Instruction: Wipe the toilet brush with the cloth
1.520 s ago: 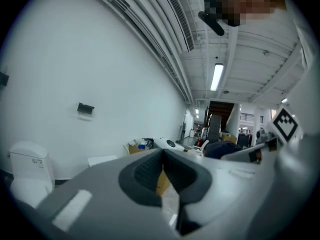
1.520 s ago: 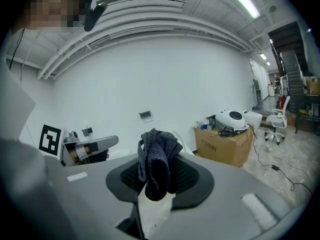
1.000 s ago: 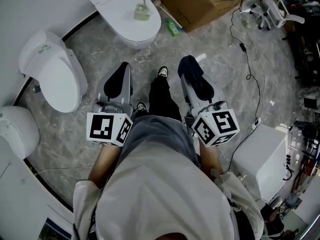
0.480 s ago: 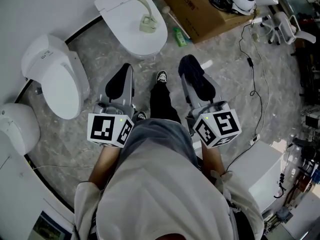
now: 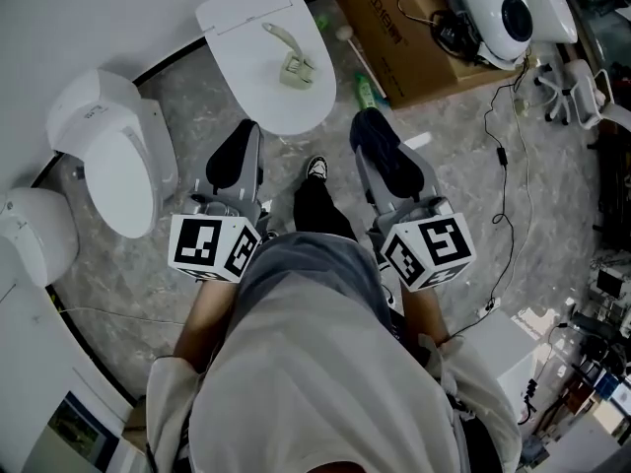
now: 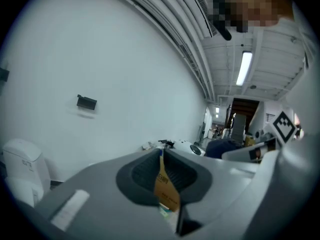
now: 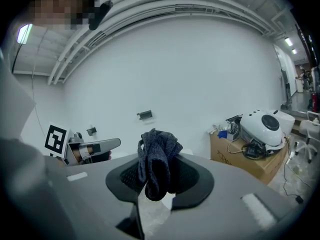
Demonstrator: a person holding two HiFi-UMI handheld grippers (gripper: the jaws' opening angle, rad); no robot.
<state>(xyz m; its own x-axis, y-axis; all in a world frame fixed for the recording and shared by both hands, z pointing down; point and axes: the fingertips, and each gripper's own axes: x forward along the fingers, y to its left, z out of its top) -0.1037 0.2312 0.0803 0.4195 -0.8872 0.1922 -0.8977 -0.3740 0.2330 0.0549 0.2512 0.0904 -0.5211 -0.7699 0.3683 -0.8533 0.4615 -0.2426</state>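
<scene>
Grey marbled stone floor [image 5: 454, 166] under a plain white wall [image 6: 100, 59]. Three white ceramic toilets stand on the floor: top centre [image 5: 237, 18], left [image 5: 113, 161], far left edge [image 5: 35, 244]. Brown cardboard box [image 5: 389, 28] at top right. Thin black cable [image 5: 510, 190] trails across the floor's right side. Long fluorescent ceiling tube [image 6: 245, 68], lit.

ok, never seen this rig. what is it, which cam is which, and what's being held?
There is no robot here: a person holds a hand-held gripper in each hand. The top-down picture comes from a camera on the person's head. The other two cameras ride on those tools and look along their jaws. The right hand-held gripper is clamped on a dark cloth. The left hand-held gripper is shut with nothing in it. Ahead, the toilet brush lies on the closed lid of a toilet.
</scene>
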